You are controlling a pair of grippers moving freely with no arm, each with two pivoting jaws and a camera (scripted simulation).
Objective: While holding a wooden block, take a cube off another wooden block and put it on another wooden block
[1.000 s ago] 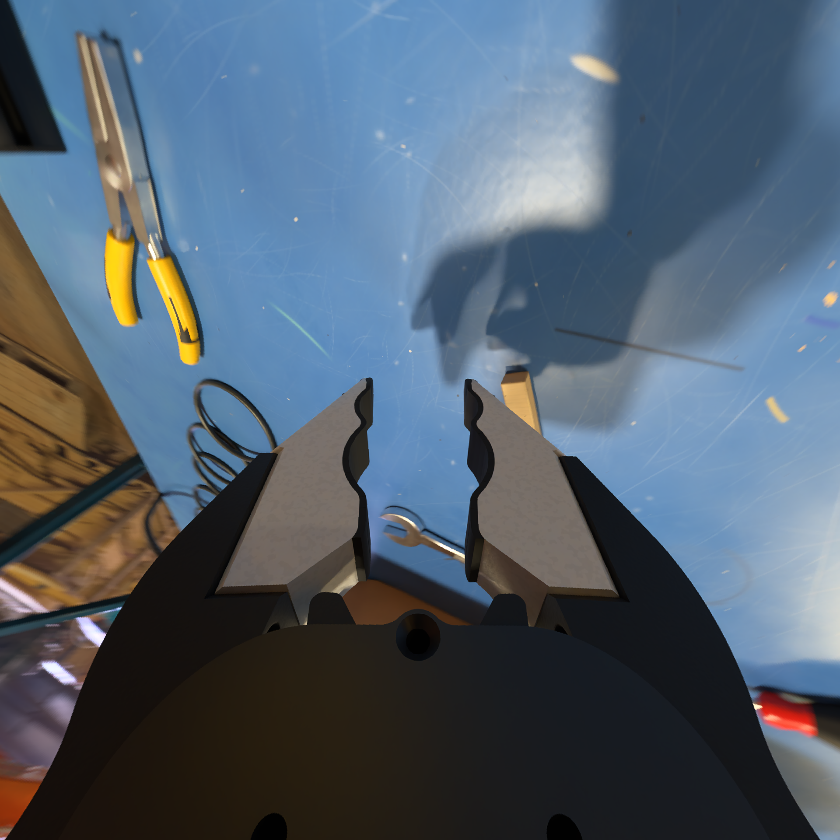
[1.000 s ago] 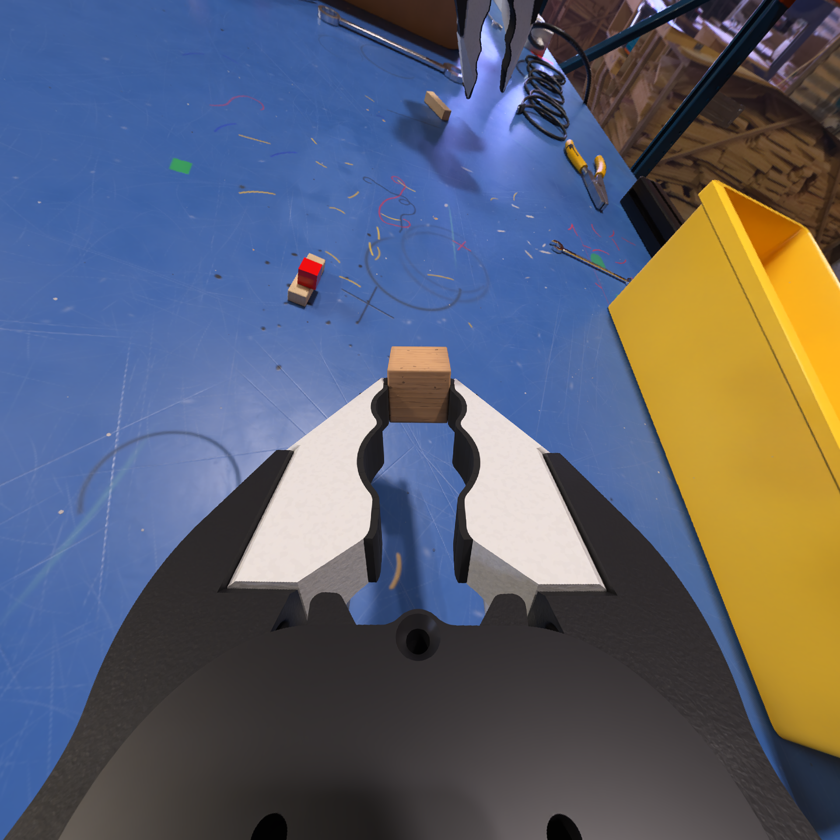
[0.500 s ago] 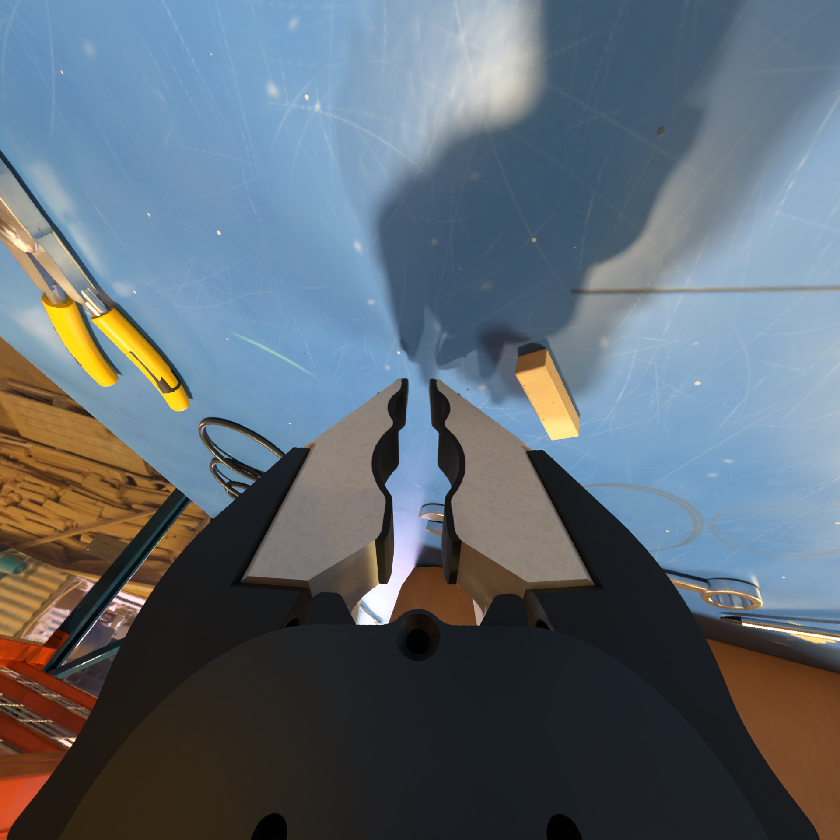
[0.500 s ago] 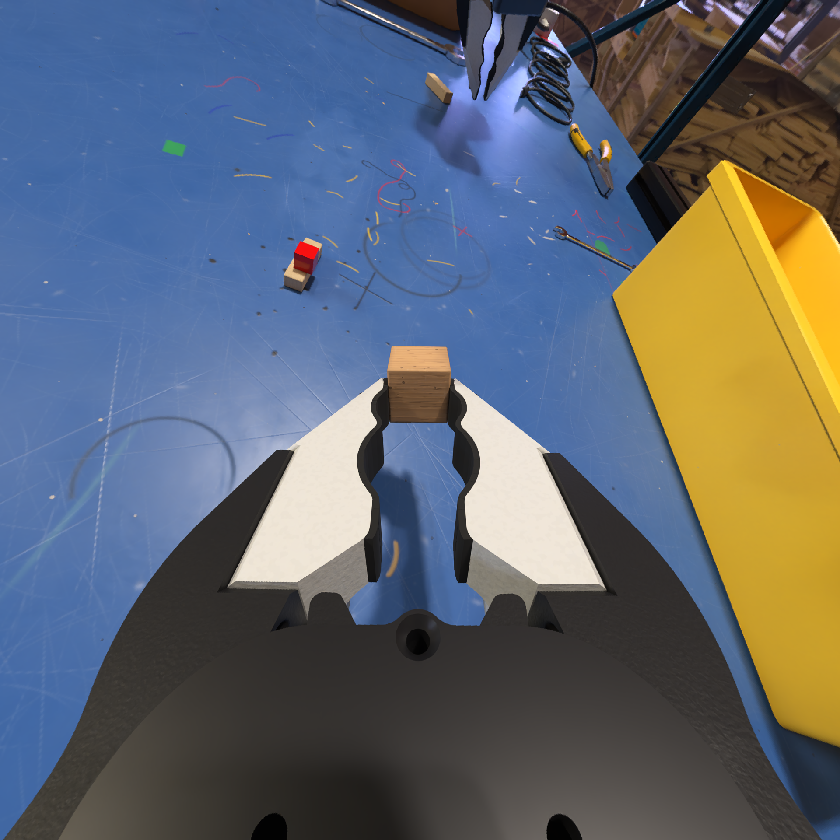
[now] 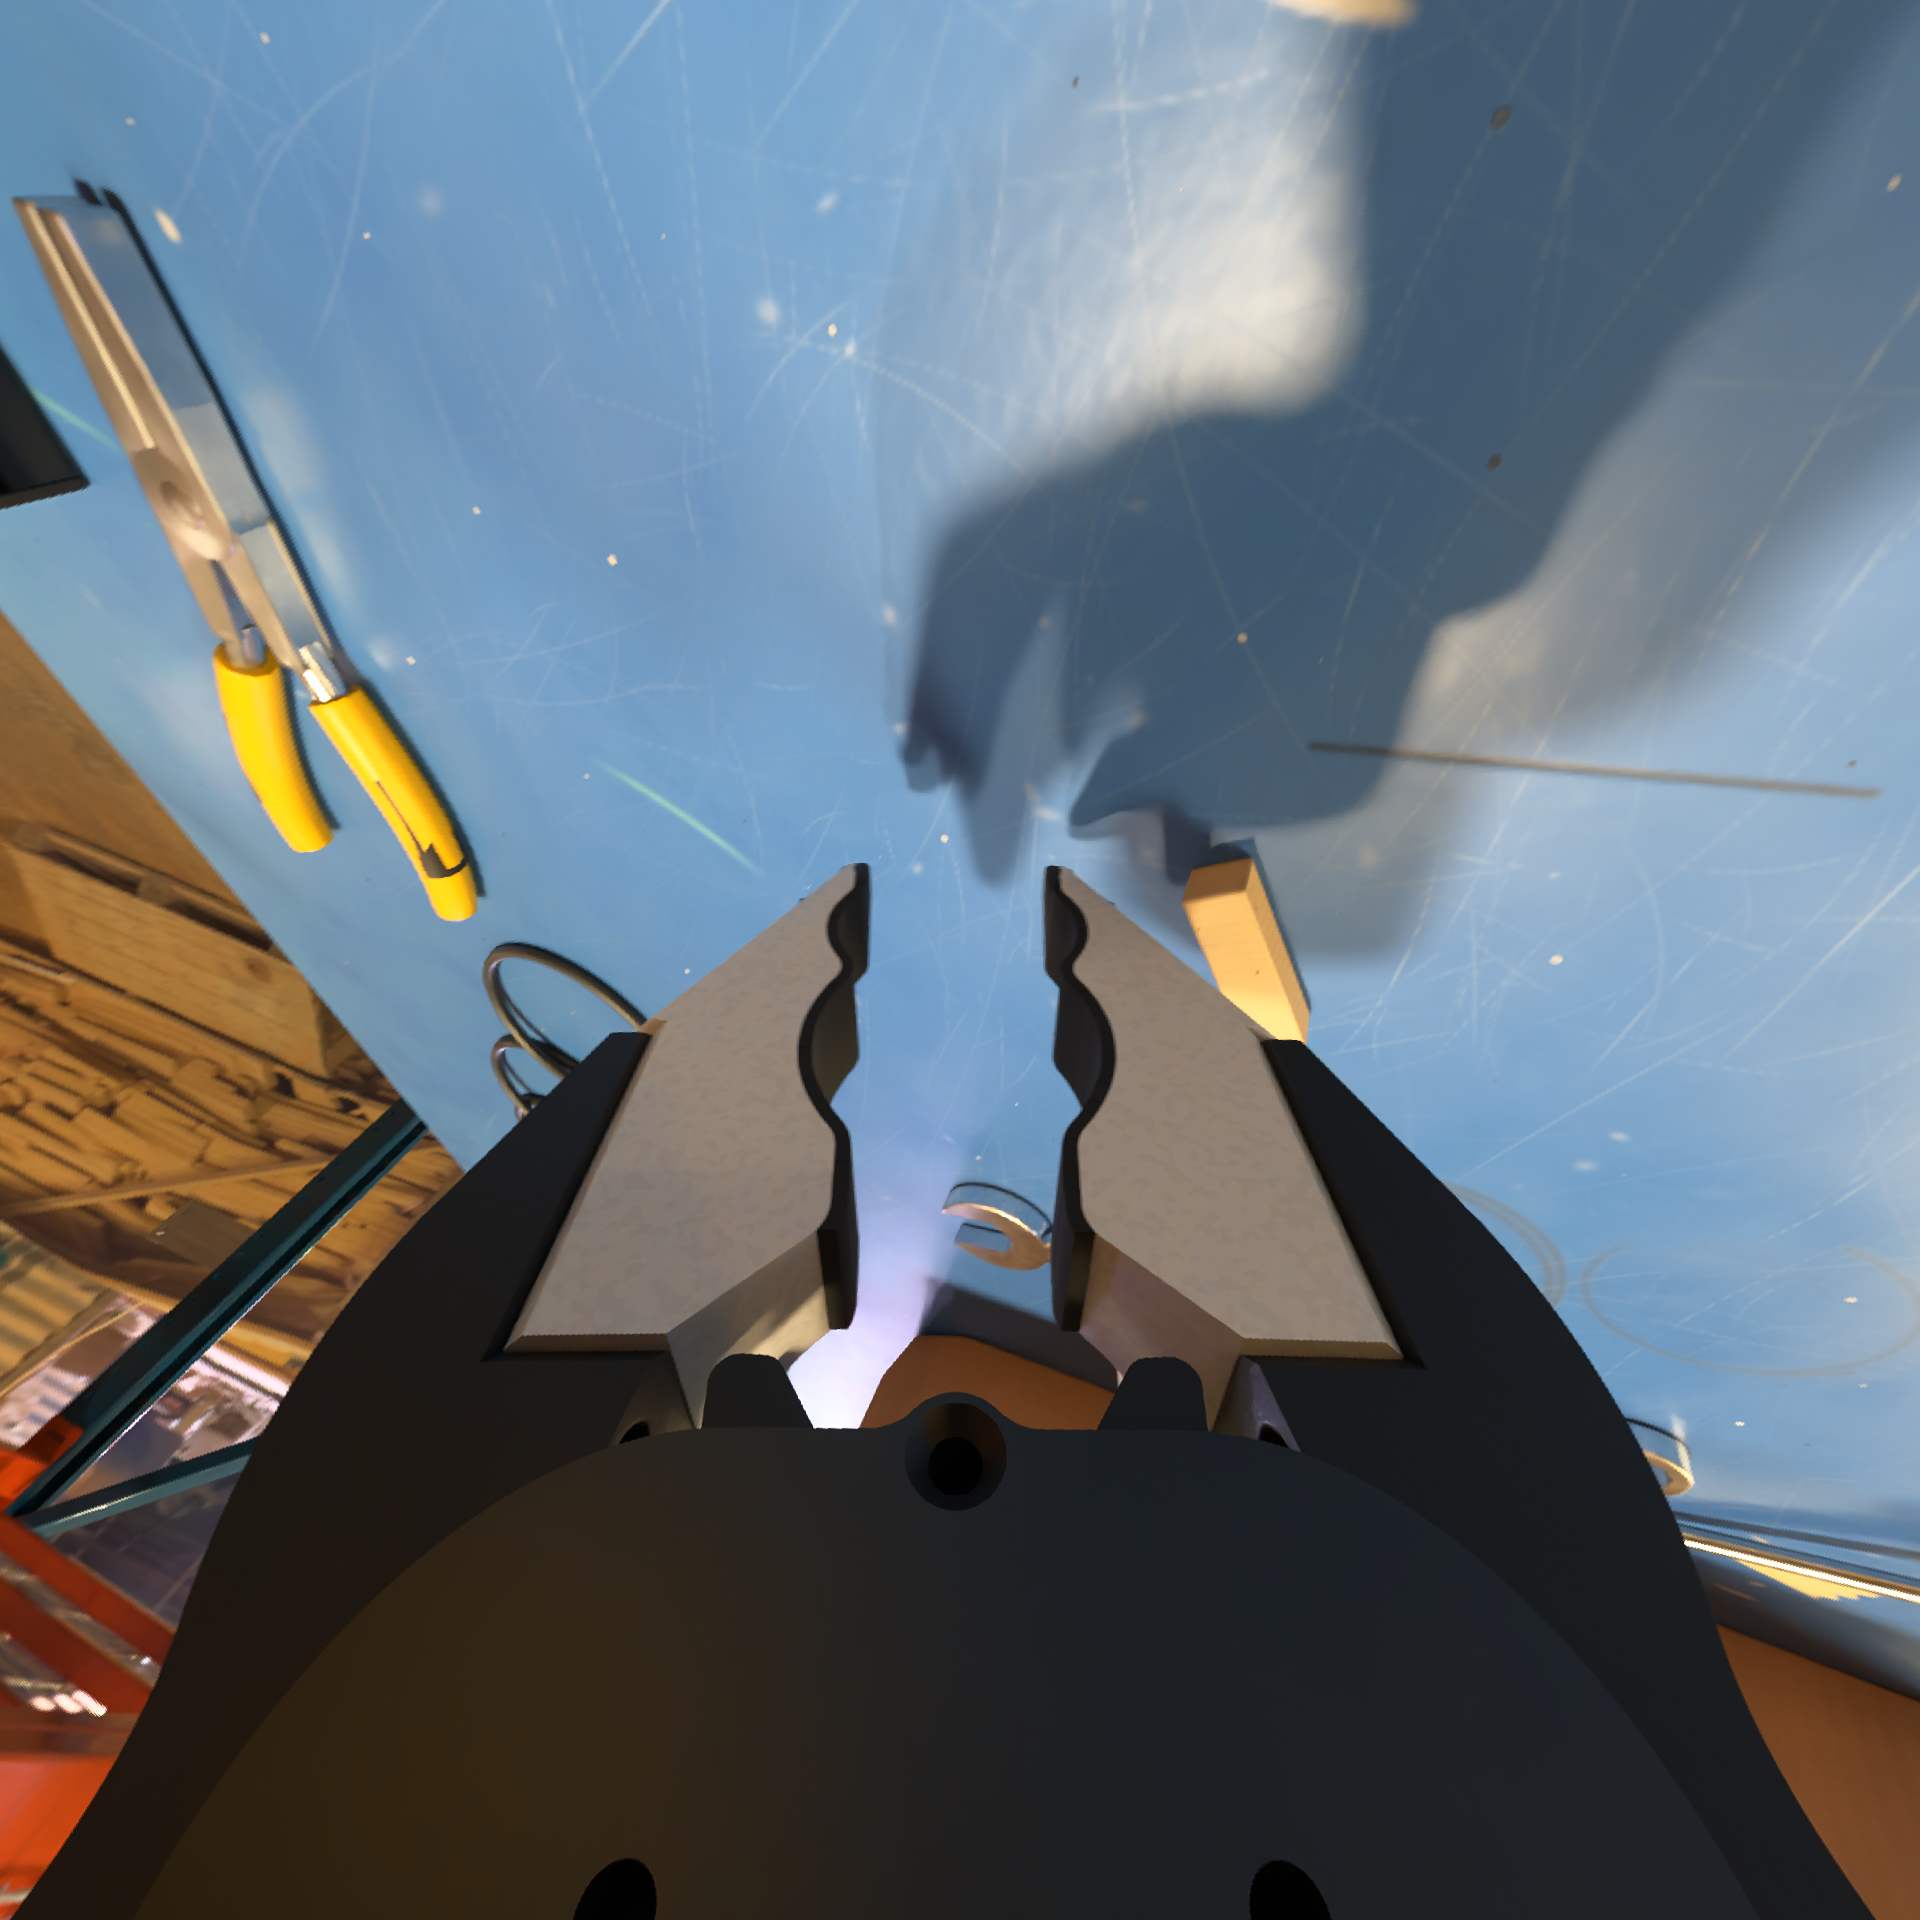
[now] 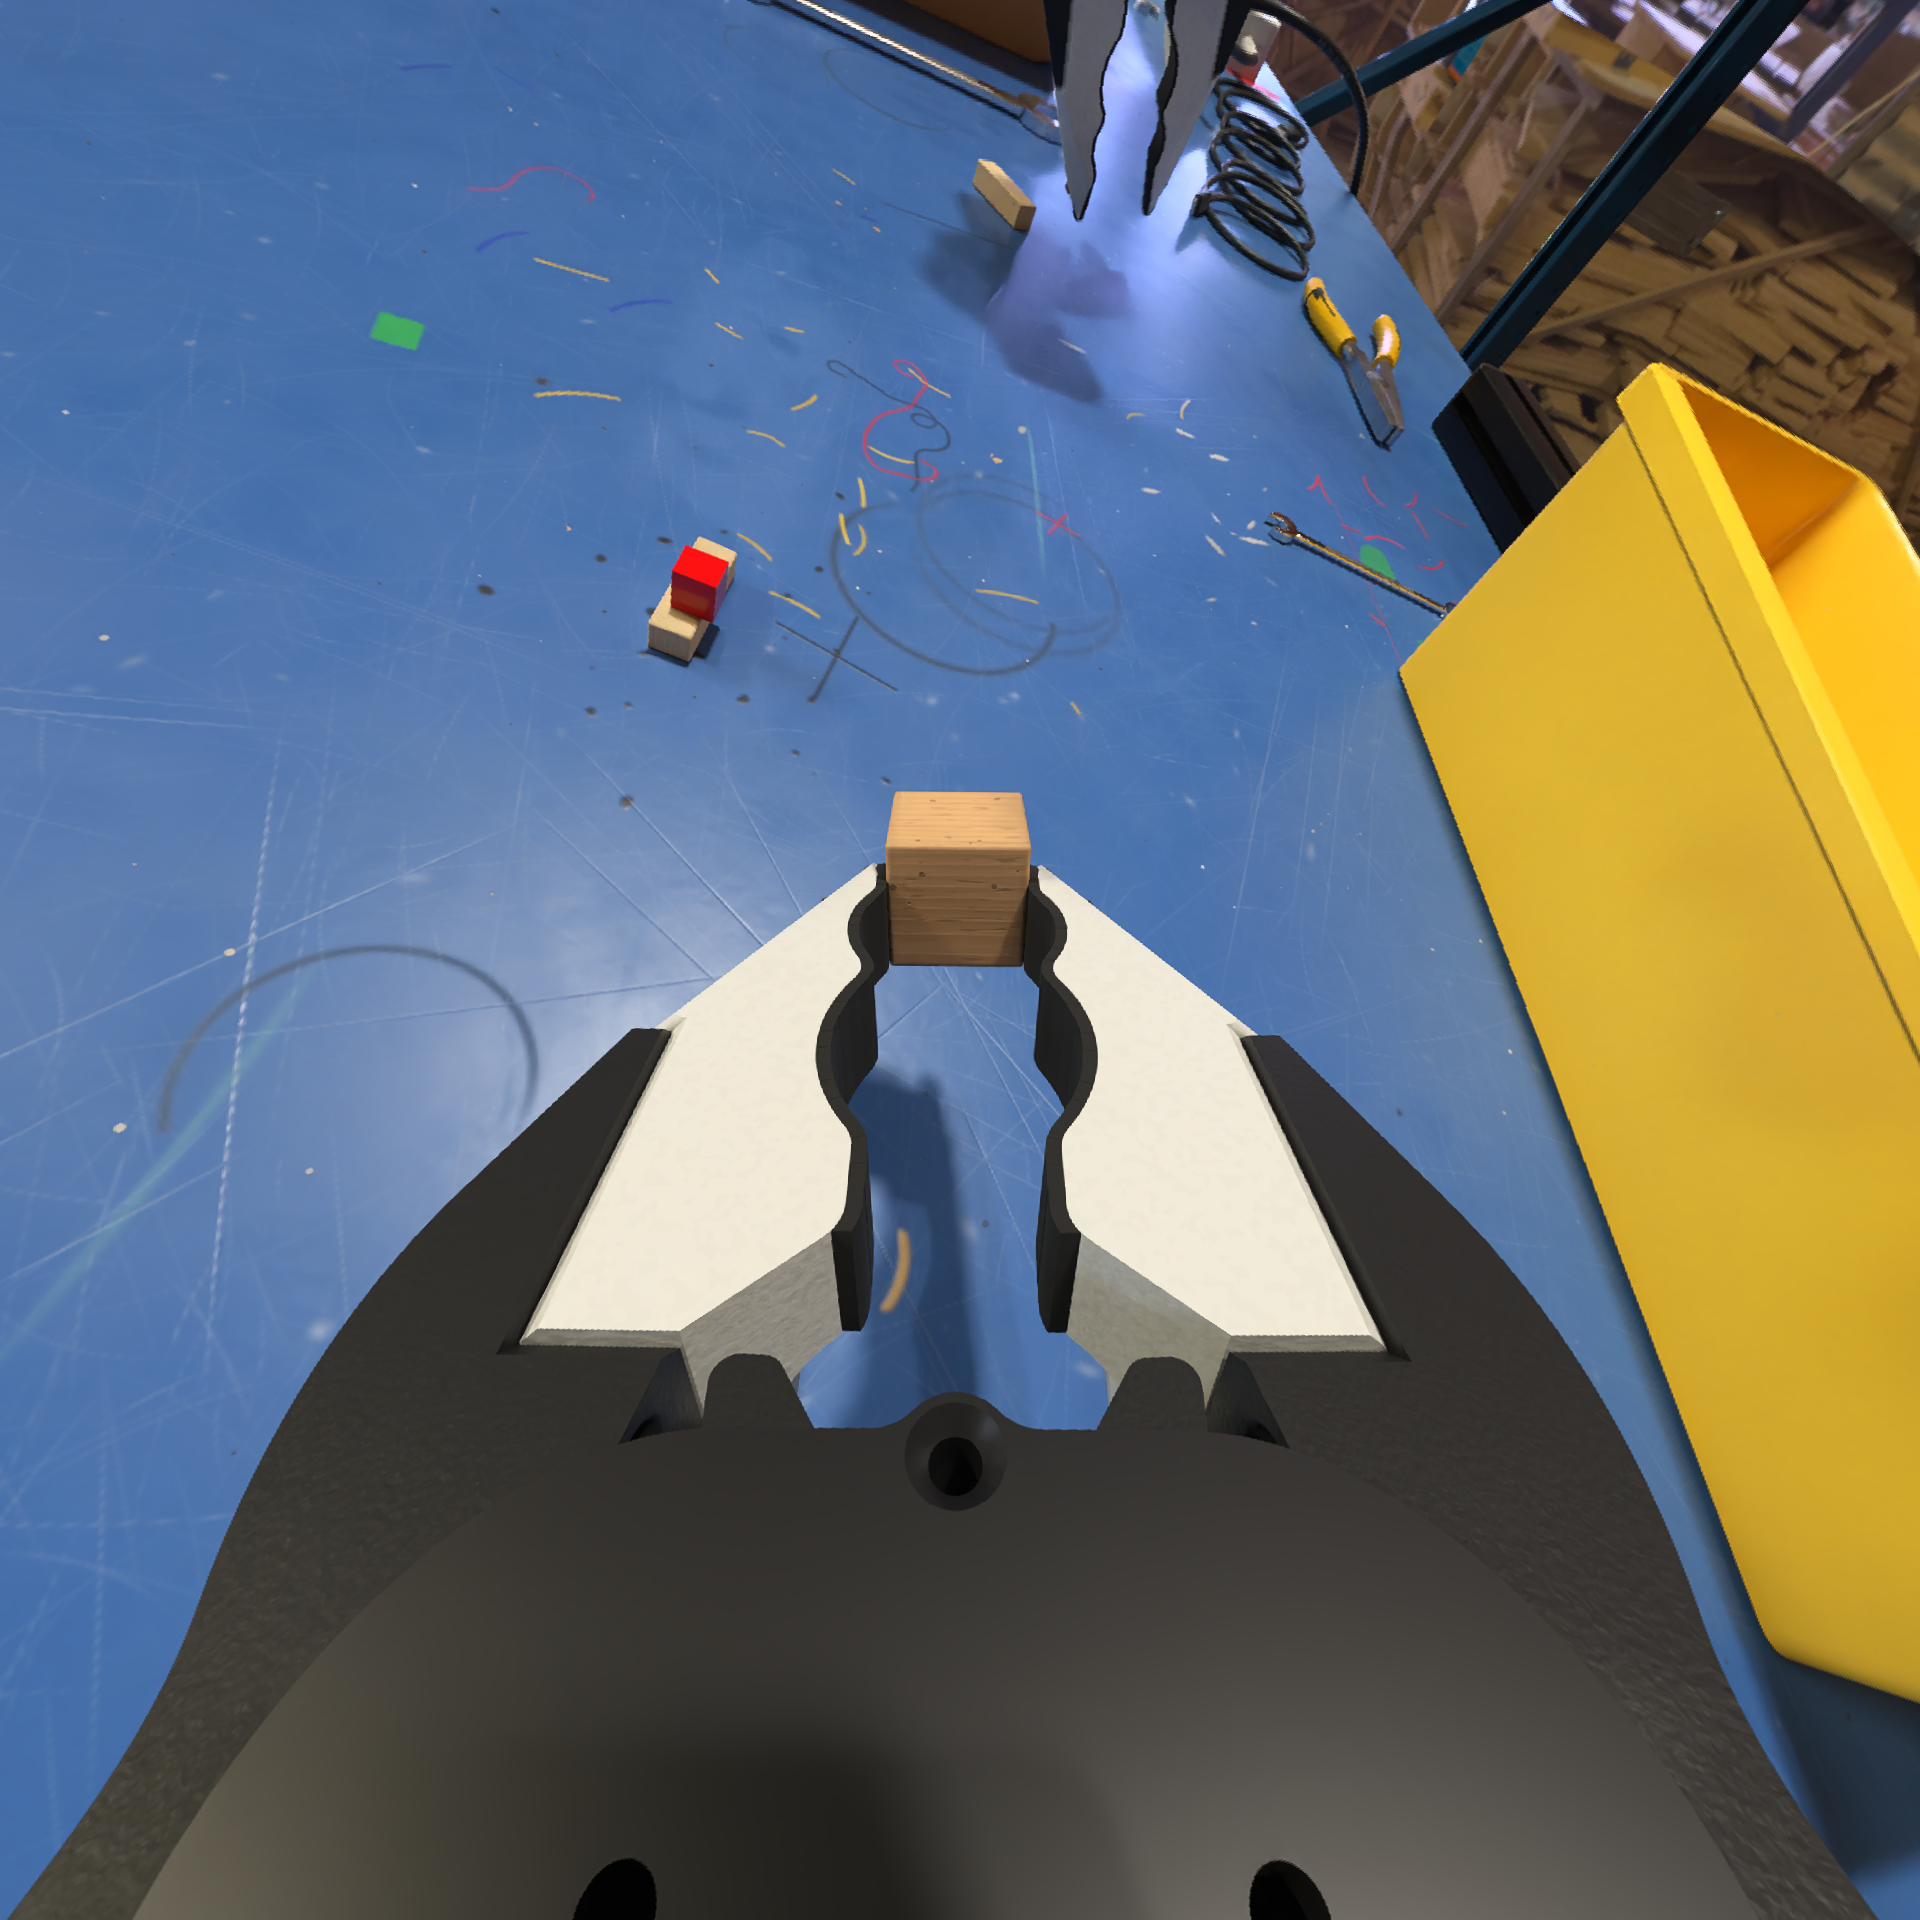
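Observation:
My right gripper [image 6: 957,902] is shut on a brown wooden block [image 6: 957,844] and holds it above the blue table. Ahead to the left, a red cube [image 6: 698,580] sits on a pale wooden block [image 6: 677,630]. Another pale wooden block [image 6: 1003,193] lies far ahead. My left gripper [image 6: 1118,203] hovers just right of it, pointing down. In the left wrist view my left gripper [image 5: 956,883] is open and empty, and that block [image 5: 1247,951] lies just outside its right finger [image 5: 1174,1091].
A large yellow bin [image 6: 1662,935] stands along the right side. Yellow-handled pliers [image 5: 343,769], a black coil spring [image 6: 1257,187] and a small wrench [image 6: 1351,561] lie near the far right edge. A brown box [image 5: 987,1382] and another wrench [image 5: 997,1231] are below the left gripper.
My left gripper's fingers narrowed half a second ago and have spread open again, shifting beside the far block. My right gripper still holds its block and has barely moved.

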